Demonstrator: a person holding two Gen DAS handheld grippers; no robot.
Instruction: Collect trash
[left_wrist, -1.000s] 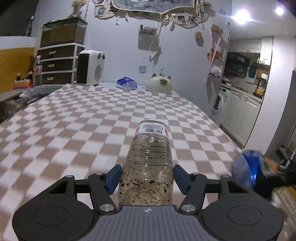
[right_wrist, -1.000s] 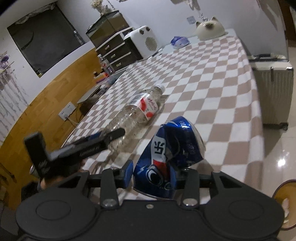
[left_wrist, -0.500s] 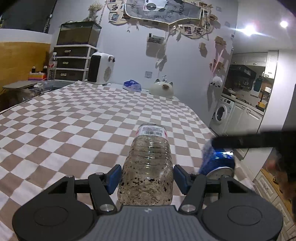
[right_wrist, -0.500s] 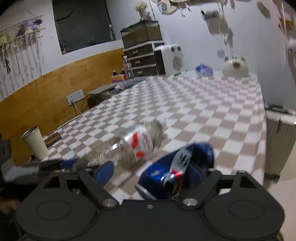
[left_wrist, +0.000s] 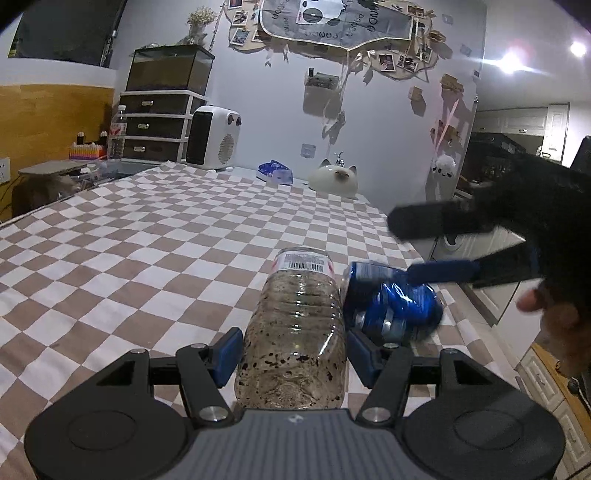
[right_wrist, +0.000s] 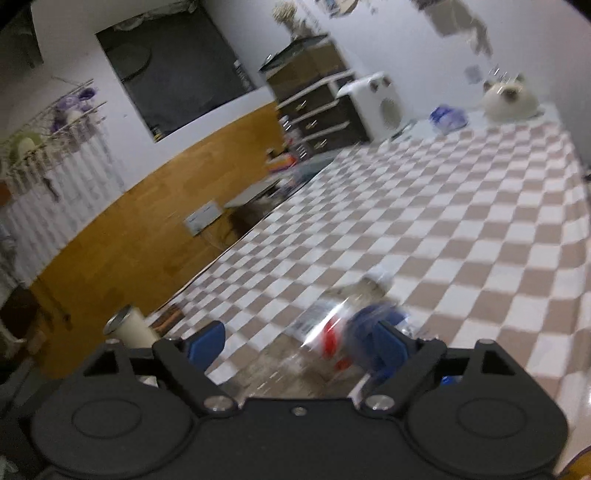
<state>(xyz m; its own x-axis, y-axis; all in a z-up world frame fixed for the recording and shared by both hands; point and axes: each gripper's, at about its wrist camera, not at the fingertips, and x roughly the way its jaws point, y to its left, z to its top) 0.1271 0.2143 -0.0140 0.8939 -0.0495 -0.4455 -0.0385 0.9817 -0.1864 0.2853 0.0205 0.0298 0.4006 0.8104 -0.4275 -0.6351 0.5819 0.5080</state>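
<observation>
1. The left claw (left_wrist: 294, 350) is clamped on a clear plastic bottle with dark speckled residue inside (left_wrist: 295, 325); its blue pads press both flanks of the bottle's base end.
2. The bottle lies lengthwise along the claw's axis over the brown-and-white checked cloth of the worktop (left_wrist: 147, 251), barcode label up, neck end pointing away towards the white cat-shaped ceramic piece (left_wrist: 333, 180) at the far edge.
3. A crushed blue drinks can (left_wrist: 391, 299) lies on the cloth just beside the bottle, touching its right flank, on the side away from the white fan heater (left_wrist: 212, 137).
4. The right claw (left_wrist: 432, 247) reaches in over the can from the right in the left wrist view; one blue-padded finger (left_wrist: 439, 273) lies across the can's top and the other dark finger is well above it.
5. In the blurred right wrist view the right claw (right_wrist: 299, 343) stands wide open, its jaws far apart with nothing gripped; the can (right_wrist: 373, 325) smears beside the right pad and the bottle's red-and-white label (right_wrist: 325, 332) shows between the pads.
6. A pale paper cup (right_wrist: 129, 330) stands beyond the worktop's left edge, further from the cat piece than the bottle.
</observation>
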